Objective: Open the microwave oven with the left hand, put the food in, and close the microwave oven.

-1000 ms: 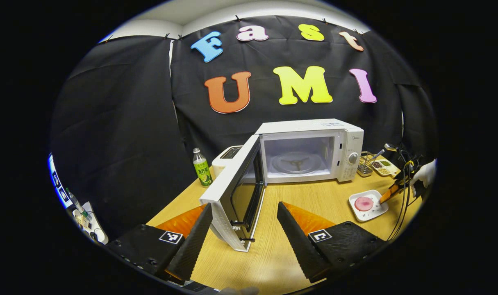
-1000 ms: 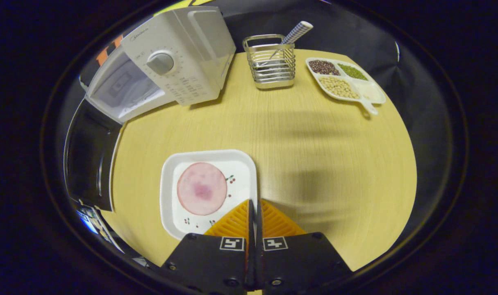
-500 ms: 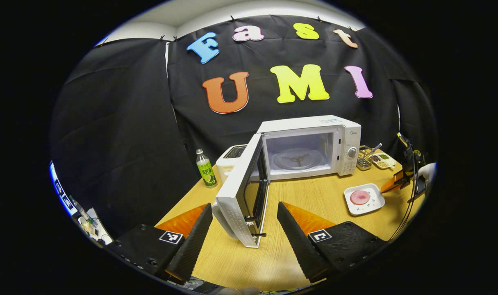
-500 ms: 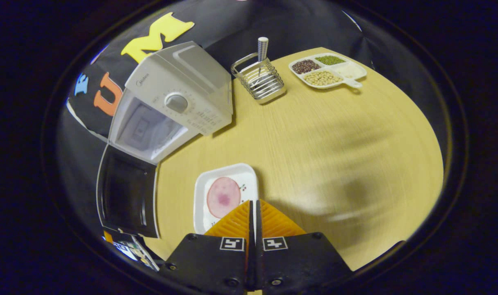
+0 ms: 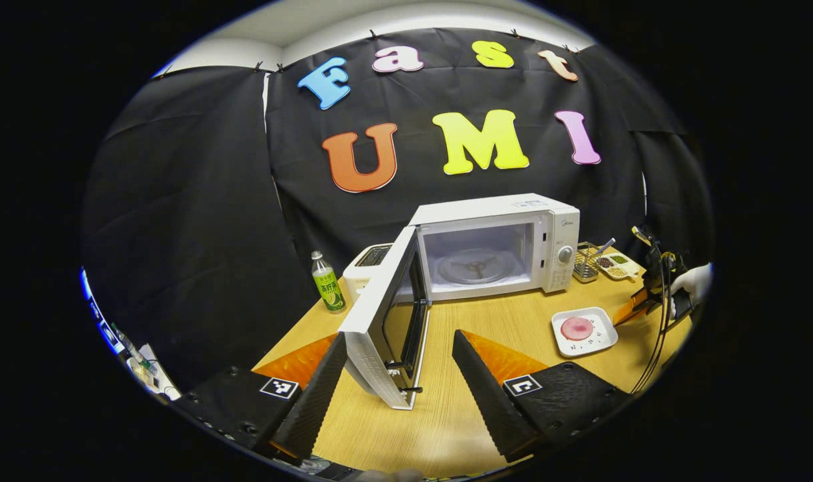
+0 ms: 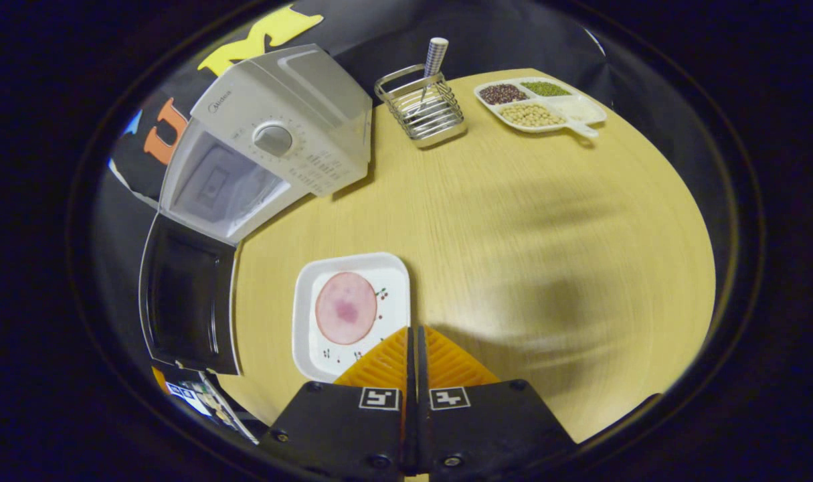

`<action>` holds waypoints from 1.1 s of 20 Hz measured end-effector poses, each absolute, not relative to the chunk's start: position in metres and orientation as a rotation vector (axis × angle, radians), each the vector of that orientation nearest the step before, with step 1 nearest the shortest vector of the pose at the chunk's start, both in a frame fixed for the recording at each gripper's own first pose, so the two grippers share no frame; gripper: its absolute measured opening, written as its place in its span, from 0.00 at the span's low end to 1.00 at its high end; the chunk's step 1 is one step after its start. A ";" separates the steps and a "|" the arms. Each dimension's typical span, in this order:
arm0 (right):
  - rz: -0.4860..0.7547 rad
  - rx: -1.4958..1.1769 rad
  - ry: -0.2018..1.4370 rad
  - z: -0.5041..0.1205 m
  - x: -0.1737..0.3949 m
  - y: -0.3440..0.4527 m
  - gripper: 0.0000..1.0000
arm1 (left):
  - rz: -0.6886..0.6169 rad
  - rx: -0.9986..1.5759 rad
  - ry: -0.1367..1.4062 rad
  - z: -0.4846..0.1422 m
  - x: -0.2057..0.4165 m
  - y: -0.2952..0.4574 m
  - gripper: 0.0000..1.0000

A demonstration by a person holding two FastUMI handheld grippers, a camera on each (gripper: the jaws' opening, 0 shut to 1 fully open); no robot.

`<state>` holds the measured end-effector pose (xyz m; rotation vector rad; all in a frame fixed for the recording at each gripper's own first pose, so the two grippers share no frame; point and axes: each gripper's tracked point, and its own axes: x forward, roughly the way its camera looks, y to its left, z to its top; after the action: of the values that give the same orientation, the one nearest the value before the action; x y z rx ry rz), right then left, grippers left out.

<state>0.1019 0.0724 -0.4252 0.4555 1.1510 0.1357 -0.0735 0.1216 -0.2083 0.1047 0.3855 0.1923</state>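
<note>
The microwave (image 5: 500,248) stands on the tabletop (image 6: 513,221) with its door (image 5: 389,328) swung wide open. The glass round inside it is bare. So the food is not in yet.

The food is a flat pink slice (image 6: 346,308) lying on a small white plate (image 6: 306,348). The plate sits on the tabletop in front of the microwave, a little to its right.

The left gripper (image 5: 399,368) has its fingers spread apart, one on each side of the door's edge, holding nothing. The right gripper (image 6: 416,358) has its fingers pressed together with nothing between them. It hangs just over the near right rim of the plate.

The plate looks hard and light, and it could break if dropped. Its rim is smooth, so it may slip. The slice looks soft and floppy and could slide off if the plate tips. I think the best place to hold is the near rim, one finger over it and one under. The plate should stay flat all the way in.
</note>
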 end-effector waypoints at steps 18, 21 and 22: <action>0.163 0.488 1.289 -0.435 0.102 0.094 0.04 | 0.218 0.050 0.395 -0.223 -0.068 0.134 0.95; 0.136 0.509 1.351 -0.442 0.095 0.102 0.04 | 0.218 0.048 0.395 -0.224 -0.068 0.136 0.95; 0.125 0.529 1.348 -0.441 0.098 0.106 0.04 | 0.219 0.047 0.398 -0.225 -0.068 0.137 0.95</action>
<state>0.0976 0.1063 -0.4410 0.5294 1.3479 0.1245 -0.0680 0.1374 -0.2251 0.0466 0.3977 0.2188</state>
